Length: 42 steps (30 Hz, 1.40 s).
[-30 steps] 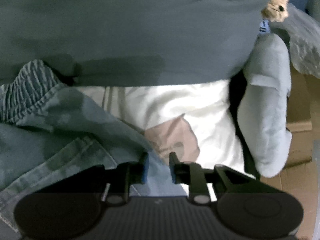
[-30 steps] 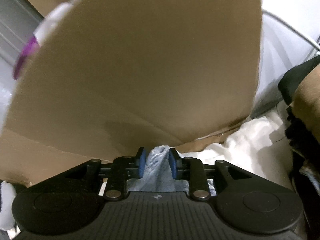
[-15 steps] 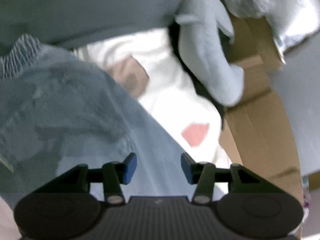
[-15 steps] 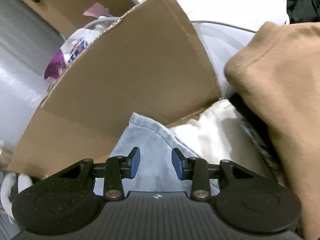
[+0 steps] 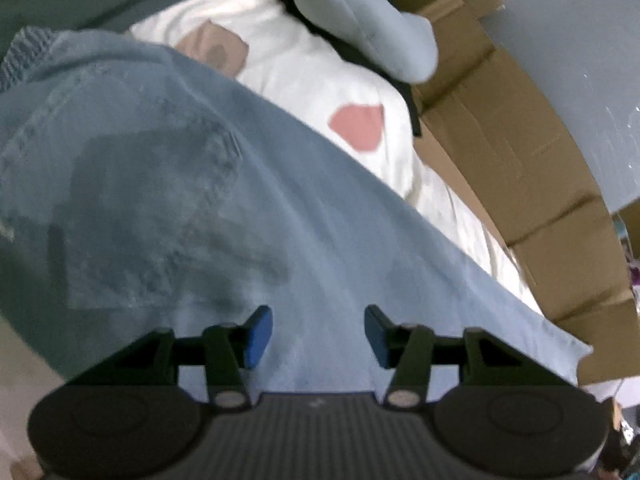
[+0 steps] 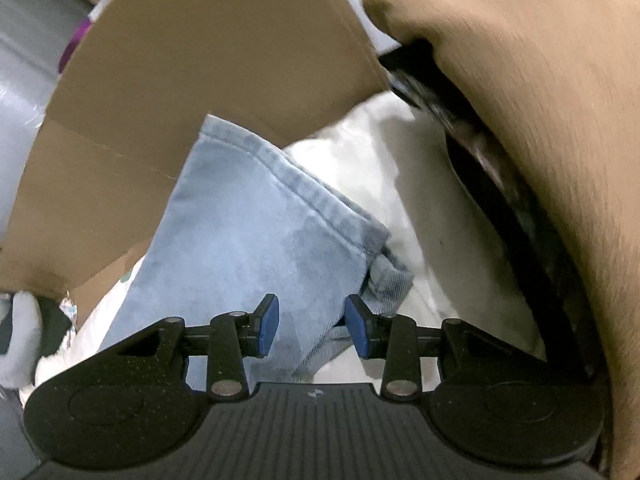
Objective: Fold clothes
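The pale blue denim jeans lie spread over a white patterned sheet beside a brown cardboard box, flat enough to fold. The left tongs hang half open above the leg cloth, gripping nothing. The right tongs stand slightly narrower over the hem, pads clear, probably placed to pinch it next.

Light-blue denim jeans, faded, spread flat over white bedding, hemmed leg end toward a cardboard box.
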{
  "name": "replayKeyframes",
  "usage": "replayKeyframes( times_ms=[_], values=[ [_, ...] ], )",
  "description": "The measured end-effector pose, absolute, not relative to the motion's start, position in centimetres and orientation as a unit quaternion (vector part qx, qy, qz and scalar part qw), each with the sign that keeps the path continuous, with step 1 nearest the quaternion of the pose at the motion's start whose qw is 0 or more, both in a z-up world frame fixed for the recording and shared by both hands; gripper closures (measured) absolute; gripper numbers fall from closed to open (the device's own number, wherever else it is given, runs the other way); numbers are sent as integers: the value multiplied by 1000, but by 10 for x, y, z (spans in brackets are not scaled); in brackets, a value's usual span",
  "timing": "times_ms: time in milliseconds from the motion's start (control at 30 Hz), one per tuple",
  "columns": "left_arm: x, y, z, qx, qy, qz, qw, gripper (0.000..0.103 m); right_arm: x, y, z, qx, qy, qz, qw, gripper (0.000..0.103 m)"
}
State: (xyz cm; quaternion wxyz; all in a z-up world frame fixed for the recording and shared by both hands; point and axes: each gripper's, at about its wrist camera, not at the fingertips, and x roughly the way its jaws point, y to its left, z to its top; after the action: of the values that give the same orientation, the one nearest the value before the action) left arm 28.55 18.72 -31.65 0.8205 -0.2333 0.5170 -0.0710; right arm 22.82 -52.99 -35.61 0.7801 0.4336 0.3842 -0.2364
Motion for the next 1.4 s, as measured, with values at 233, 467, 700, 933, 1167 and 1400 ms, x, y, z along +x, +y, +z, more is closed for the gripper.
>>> replayKeyframes(
  times_ms=[233,467,700,933,1167,1400],
  values=[
    [245,176,-313,-252,519,-76,813,38,209,-539,-361,493,354,-244,757,60],
    [234,152,-330,-222,543,-87,805,38,200,-544,-372,526,328,-251,743,101],
    [240,136,-325,-203,539,-108,810,35,187,-531,-363,511,314,-257,758,103],
    [228,113,-323,-168,540,-153,810,23,180,-530,-350,504,332,-271,750,103],
    [219,85,-322,-114,539,-194,811,17,170,-533,-362,520,328,-255,746,98],
    [212,52,-323,-67,528,-227,815,17,166,-529,-342,493,329,-182,784,56]
  ],
)
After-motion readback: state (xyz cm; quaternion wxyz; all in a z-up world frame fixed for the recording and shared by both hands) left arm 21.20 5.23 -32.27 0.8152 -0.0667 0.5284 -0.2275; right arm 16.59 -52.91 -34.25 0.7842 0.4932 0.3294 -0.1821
